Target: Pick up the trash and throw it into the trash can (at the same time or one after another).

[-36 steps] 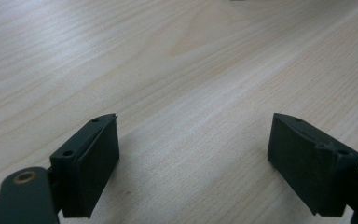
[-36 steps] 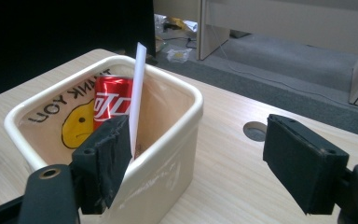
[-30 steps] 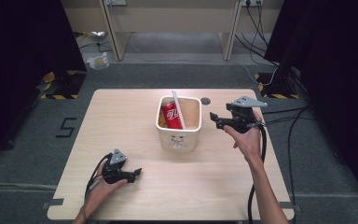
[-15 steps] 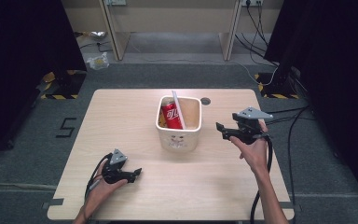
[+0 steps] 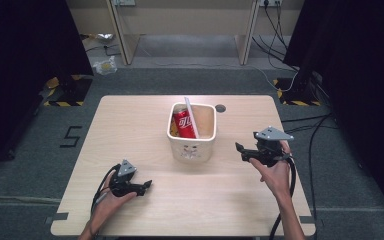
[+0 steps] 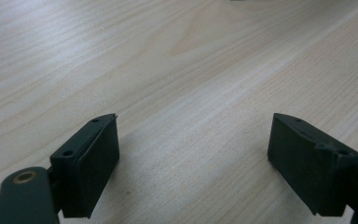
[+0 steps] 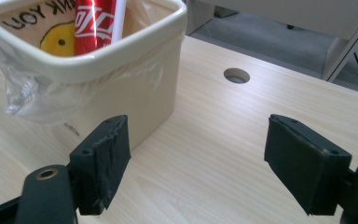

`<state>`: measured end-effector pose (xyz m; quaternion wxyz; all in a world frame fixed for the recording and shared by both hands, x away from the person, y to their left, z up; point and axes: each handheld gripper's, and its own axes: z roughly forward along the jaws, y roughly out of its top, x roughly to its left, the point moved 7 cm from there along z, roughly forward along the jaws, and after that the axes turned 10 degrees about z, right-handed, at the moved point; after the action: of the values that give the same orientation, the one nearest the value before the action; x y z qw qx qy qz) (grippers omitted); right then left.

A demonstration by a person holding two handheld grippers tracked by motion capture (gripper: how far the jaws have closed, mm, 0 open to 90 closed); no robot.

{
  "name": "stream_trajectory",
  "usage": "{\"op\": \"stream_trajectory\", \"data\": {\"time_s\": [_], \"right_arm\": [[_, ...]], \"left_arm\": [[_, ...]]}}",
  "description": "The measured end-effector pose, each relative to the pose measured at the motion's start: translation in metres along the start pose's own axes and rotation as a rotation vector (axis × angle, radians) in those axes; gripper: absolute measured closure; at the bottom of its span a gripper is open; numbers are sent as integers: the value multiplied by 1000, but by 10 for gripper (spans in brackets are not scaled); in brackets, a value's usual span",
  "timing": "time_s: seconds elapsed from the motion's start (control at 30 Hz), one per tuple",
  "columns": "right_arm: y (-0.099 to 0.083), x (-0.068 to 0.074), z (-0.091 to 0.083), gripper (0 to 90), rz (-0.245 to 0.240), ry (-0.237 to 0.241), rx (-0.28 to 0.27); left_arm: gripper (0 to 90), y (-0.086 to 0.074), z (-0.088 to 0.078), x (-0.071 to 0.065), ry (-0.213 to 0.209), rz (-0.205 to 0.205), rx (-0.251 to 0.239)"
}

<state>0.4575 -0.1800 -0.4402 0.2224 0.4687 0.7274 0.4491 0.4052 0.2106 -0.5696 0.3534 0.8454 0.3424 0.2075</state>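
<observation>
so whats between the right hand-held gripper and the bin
Nothing: in the high view, bare table separates the right hand-held gripper from the bin.

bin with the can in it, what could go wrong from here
The right gripper hangs open close beside the cream bin. A sideways drift could nudge the light bin across the table.

The bin's loose plastic liner bulges over the rim and could snag on a gripper.

The red can and white stick lean inside, so a bump might tip them.
</observation>
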Motion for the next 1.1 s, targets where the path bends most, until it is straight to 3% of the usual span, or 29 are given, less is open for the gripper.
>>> {"op": "stream_trajectory", "data": {"time_s": [0.33, 0.63, 1.1], "right_arm": [[-19, -2, -2, 225, 9, -12, 6], [-43, -11, 4, 222, 58, -8, 33], [-64, -7, 6, 220, 44, 0, 74]], "left_arm": [[156, 0, 0, 0, 0, 0, 0], [156, 0, 0, 0, 0, 0, 0], [156, 0, 0, 0, 0, 0, 0]]}}
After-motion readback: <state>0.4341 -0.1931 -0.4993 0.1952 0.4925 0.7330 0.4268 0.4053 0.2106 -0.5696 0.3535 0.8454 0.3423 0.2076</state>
